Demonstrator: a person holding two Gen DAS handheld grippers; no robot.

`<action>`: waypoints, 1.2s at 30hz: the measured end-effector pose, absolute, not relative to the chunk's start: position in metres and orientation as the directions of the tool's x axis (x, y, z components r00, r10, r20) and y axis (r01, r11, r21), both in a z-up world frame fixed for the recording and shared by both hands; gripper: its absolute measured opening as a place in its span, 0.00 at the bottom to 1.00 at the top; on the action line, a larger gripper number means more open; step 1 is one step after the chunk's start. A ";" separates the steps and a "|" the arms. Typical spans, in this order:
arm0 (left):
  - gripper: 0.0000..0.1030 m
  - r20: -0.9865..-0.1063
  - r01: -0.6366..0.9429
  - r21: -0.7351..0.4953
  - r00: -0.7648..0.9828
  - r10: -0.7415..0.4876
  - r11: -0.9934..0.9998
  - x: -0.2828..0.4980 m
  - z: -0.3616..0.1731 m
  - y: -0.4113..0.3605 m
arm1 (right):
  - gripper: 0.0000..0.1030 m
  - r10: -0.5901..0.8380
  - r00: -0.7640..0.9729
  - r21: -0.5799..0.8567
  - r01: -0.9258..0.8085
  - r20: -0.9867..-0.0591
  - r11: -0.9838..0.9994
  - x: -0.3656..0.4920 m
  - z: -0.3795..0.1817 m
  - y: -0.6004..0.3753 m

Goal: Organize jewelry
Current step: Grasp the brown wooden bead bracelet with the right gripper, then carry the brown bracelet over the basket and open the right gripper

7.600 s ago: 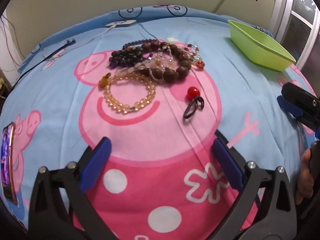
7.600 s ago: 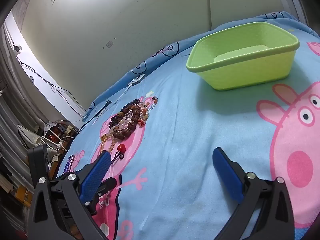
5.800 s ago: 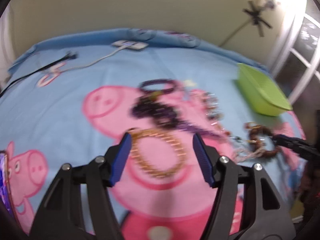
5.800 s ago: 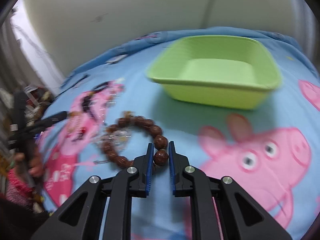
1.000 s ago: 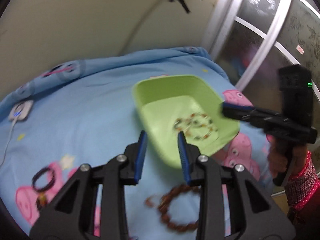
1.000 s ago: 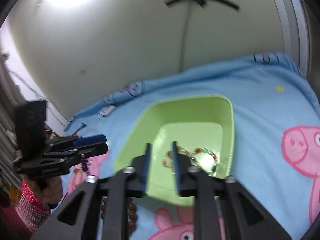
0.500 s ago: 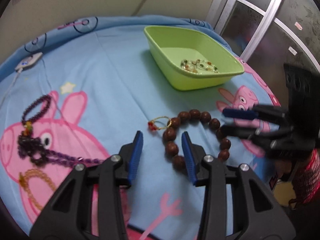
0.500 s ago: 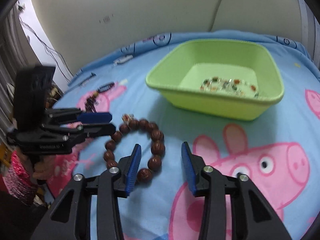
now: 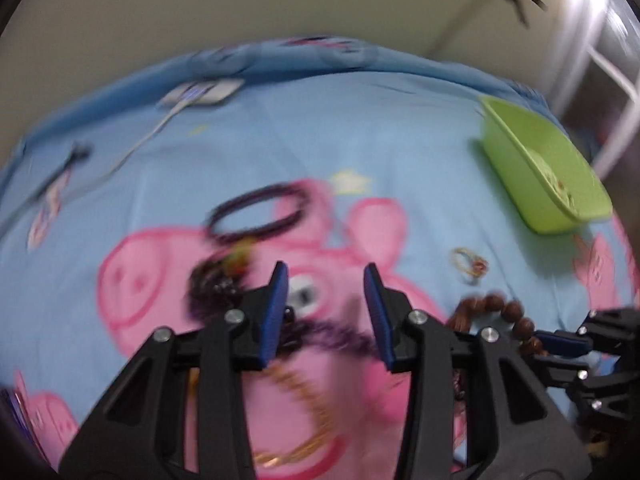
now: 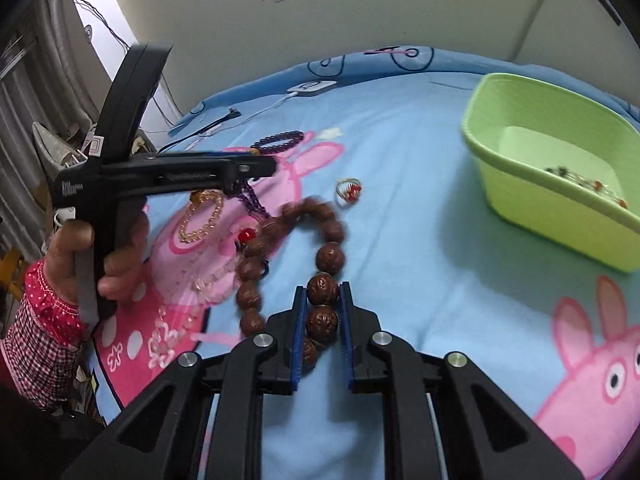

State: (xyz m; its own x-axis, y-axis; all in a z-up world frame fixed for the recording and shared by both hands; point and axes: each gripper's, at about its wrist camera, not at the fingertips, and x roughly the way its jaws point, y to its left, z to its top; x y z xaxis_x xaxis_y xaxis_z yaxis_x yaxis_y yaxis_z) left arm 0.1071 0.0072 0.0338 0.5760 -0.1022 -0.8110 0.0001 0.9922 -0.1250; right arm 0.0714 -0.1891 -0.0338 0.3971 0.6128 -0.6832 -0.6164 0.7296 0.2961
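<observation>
My right gripper [image 10: 323, 292] is shut on the brown wooden bead bracelet [image 10: 330, 258], its beads pinched between the blue pads, low over the blue bedsheet. The bracelet also shows at the right of the left wrist view [image 9: 502, 312]. My left gripper [image 9: 325, 278] is open and empty above a tangle of purple beads [image 9: 216, 292] and a golden bead bracelet [image 9: 308, 420]. A dark purple bracelet [image 9: 256, 216] lies beyond. A small gold ring with red stones [image 10: 349, 190] lies beside the brown bracelet. The green tub [image 10: 528, 92] at the right holds a mixed-bead bracelet [image 10: 584, 182].
A white charger and cable [image 10: 308, 89] lie at the far edge of the bed. A red bead with a dark loop [image 10: 246, 236] and a clear bead strand [image 10: 208, 280] lie on the pink print. The wall stands behind the bed, clutter at left.
My right gripper has closed on the brown bracelet. My left gripper has swung left from the brown bracelet to above the purple and golden beads, still open.
</observation>
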 end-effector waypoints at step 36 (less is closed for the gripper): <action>0.14 -0.658 0.398 -0.187 0.629 -0.416 0.898 0.116 0.129 -0.127 | 0.00 0.618 0.639 0.332 -0.522 -0.458 0.786 0.127 0.059 -0.284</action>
